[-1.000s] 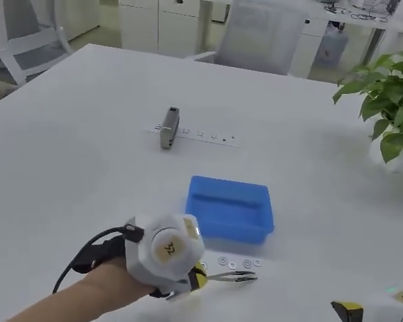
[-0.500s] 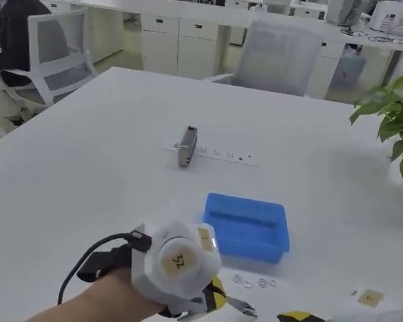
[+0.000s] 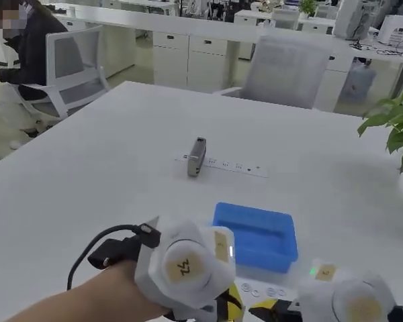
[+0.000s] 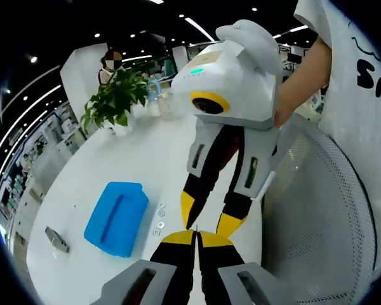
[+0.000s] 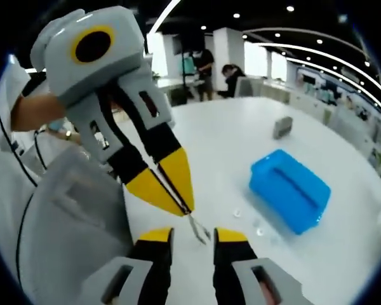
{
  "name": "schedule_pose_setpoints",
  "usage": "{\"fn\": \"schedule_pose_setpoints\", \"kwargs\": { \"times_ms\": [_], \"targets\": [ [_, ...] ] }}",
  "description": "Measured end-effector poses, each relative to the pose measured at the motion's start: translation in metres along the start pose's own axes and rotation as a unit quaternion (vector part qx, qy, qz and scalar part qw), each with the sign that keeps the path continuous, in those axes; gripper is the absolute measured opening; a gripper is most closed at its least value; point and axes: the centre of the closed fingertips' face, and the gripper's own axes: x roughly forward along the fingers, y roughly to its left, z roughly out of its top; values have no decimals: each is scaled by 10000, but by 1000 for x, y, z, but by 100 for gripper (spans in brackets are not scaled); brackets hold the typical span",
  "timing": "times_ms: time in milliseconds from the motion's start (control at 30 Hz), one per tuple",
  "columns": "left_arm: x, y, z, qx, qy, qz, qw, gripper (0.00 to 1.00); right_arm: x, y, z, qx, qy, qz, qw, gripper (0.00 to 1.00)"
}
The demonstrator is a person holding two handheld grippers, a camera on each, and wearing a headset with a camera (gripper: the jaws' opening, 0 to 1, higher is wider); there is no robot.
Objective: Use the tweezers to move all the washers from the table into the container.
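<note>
A blue container (image 3: 255,235) stands on the white table (image 3: 121,168), with several small washers (image 3: 263,291) on the tabletop just in front of it. My left gripper (image 3: 230,303) is shut on thin metal tweezers (image 5: 200,229), whose tips point toward my right gripper (image 3: 269,310). The right gripper (image 5: 193,236) is open, one jaw on each side of the tweezers' tips without closing on them. In the left gripper view my own gripper (image 4: 197,238) has its yellow tips pressed together, facing the right one. The container (image 4: 114,219) and washers (image 4: 160,219) lie to the left there.
A power strip with a grey adapter (image 3: 197,156) lies beyond the container. A potted plant (image 3: 396,127) stands at the table's right edge. Office chairs (image 3: 289,67) line the far side, and a person sits at a desk at far left.
The right gripper has come in from the right and now faces the left gripper around the tweezers' tips. The head camera has tilted up, shifting the whole scene down.
</note>
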Motion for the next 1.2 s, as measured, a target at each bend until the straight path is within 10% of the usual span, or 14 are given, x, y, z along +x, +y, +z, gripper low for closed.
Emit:
{"fn": "schedule_pose_setpoints", "kwargs": {
  "times_ms": [367,833,1100,1200],
  "targets": [
    [-4,-21,3,670,22,-521,9964,0,8,15,-2,-445,152,408,9981,9],
    [-2,-25,2,587,-86,-597,9964,0,19,25,-7,-682,223,458,9964,3],
    [-6,-10,-8,-538,-361,290,9975,0,19,22,-7,-500,179,392,9978,1],
    [-13,-2,-16,-1386,-579,767,9857,8,18,19,-7,-386,155,344,9985,1]
  ]
}}
